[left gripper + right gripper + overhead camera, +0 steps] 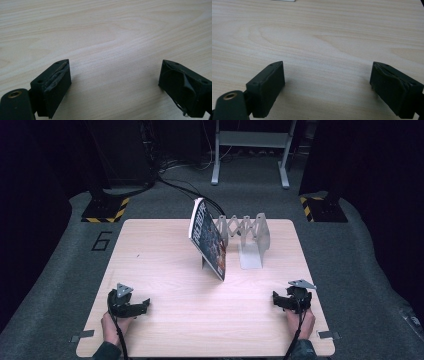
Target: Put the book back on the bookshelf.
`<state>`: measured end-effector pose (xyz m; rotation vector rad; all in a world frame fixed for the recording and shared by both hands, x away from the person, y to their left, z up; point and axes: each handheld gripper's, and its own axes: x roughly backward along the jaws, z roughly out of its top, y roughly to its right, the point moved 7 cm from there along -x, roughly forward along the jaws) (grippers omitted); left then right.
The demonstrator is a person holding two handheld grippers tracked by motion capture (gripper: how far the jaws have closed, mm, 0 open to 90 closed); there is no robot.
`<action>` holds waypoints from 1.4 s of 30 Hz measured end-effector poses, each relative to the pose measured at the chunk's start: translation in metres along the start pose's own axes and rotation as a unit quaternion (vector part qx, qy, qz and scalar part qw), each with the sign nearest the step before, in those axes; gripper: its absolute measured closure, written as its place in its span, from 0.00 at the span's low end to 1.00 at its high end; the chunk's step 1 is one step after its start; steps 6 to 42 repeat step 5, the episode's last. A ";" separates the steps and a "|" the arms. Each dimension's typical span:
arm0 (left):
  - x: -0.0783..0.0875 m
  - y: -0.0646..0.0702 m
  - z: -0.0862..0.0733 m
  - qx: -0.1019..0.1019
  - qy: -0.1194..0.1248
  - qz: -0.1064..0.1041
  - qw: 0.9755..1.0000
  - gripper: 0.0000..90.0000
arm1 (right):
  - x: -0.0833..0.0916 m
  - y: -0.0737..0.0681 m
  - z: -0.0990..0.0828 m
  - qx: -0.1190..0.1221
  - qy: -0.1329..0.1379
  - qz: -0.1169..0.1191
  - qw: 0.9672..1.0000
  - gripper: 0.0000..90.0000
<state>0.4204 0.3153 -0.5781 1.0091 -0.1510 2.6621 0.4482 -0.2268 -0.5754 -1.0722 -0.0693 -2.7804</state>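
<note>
Fingers, left [56, 86]: spread wide over bare wood, nothing between them (pad lining looks frayed).
Fingers, right [268, 87]: I see them equally far apart, empty.
Left gripper [145, 304]: low at the table's [165, 270] near left corner.
Right gripper [275, 299]: low at the near right corner.
Book [207, 237]: I read it as tilted, leaning at mid-table against the grey bookend rack [247, 240], well apart from both grippers.

Light wood-grain table [165, 270] carries, toward 12 o'clock of centre, a magazine [209, 240] standing tilted against a grey expanding rack [246, 236], with the left gripper [146, 306] at 7 o'clock and the right gripper [276, 300] at 5 o'clock.
</note>
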 end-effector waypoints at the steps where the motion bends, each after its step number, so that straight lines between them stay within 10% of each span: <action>1: 0.000 0.000 0.000 -0.001 0.000 0.000 1.000 0.12 | 0.000 0.000 0.000 -0.001 0.000 0.001 1.000 0.13; 42: 0.000 0.000 0.000 0.000 0.000 0.001 1.000 0.12 | 0.000 0.000 0.000 -0.002 0.001 -0.002 1.000 0.13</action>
